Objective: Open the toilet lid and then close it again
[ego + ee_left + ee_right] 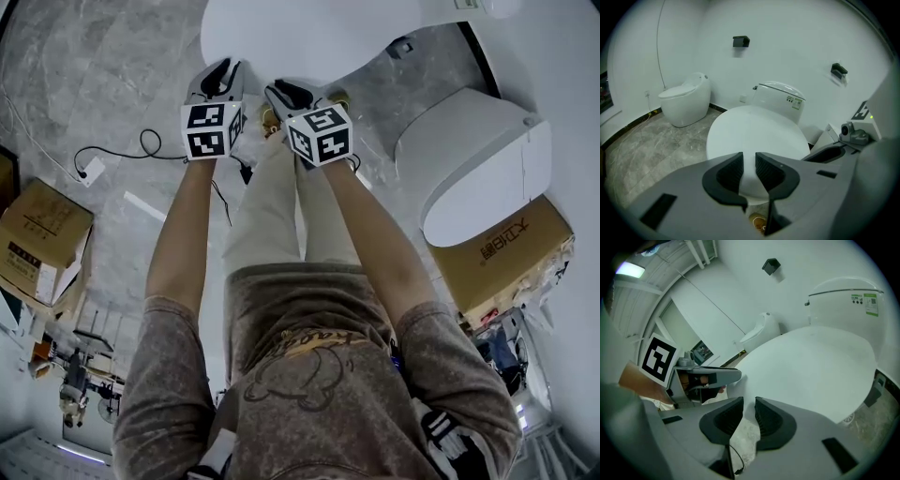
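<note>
On the left a brown cardboard box [42, 234] sits on the gray stone floor [75, 75], and a thin black cable [122, 150] curls near it. Next comes the left gripper [225, 67] [749, 168], held out in front of the person and pointing down at the toilet. Its two dark jaws are close to each other with a small gap between them, and they squeeze nothing. Only the front edge of the lid shows through the gap. The toilet lid [309, 37] [754, 136] [811, 366] is at the top middle of the head view, just past the tips of both tools. It is white, smooth and shaped like a big egg, and it lies flat and shut on the bowl. Behind it stands the white back part [848, 301] with a small green sticker, close to the white wall. The right gripper [281, 91] [749, 416] is right beside the left one, at the lid's front edge. Its jaws also stand a little apart and hold nothing. Further right a second white toilet [478, 159] stands with its lid down, and another brown box [497, 253] is beside it.
</note>
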The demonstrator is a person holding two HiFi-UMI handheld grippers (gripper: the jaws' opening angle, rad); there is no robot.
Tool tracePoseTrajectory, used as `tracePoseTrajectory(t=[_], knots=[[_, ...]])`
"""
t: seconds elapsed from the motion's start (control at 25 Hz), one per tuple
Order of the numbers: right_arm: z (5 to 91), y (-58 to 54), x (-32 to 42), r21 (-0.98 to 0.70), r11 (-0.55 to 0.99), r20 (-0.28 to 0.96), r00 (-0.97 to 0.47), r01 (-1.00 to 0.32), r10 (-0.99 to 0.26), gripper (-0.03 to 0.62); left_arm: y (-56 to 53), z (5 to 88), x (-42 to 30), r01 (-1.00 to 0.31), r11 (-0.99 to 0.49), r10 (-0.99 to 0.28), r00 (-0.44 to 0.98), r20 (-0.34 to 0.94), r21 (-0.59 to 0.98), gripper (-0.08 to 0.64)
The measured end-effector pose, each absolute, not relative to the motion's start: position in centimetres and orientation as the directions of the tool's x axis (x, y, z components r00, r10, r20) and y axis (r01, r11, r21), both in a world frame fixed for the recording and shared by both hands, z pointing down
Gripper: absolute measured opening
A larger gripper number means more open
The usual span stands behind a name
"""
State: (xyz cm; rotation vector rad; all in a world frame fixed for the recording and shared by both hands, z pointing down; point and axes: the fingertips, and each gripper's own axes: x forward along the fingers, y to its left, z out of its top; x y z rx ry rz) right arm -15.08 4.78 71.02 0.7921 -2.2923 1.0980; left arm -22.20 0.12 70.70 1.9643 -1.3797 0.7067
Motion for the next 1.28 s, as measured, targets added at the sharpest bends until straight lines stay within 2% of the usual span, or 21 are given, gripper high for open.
tracePoseTrajectory(t=[0.44, 0.68, 0.8, 1.04, 1.28], knots=[[77.6, 5.8, -16.2, -0.539, 0.515, 0.659, -0.714, -0.667, -0.235, 0.095, 1.1, 77.9, -23.3, -0.961, -0.192, -0.590, 0.277, 0.759, 0.201, 0.086], [77.9, 5.7, -16.2, -0.518, 0.539, 0.667, -0.708, -0.664, -0.231, 0.072, 0.8, 78.1, -23.4, -0.964, -0.165, -0.600, 0.264, 0.755, 0.207, 0.086], [76.4, 5.0, -16.0, -0.506, 0.569, 0.656, -0.718, -0.648, -0.233, 0.072, 0.8, 77.3, -23.1, -0.951, -0.130, -0.569, 0.303, 0.764, 0.281, 0.086], [67.8, 0.6, -14.3, -0.463, 0.582, 0.603, -0.719, -0.668, -0.345, 0.072, -0.6, 69.1, -23.0, -0.933, -0.138, -0.616, 0.344, 0.709, 0.333, 0.086], [54.7, -4.5, -10.6, -0.413, 0.581, 0.512, -0.706, -0.702, -0.490, 0.072, -3.0, 55.5, -22.2, -0.930, -0.183, -0.716, 0.348, 0.605, 0.319, 0.086]])
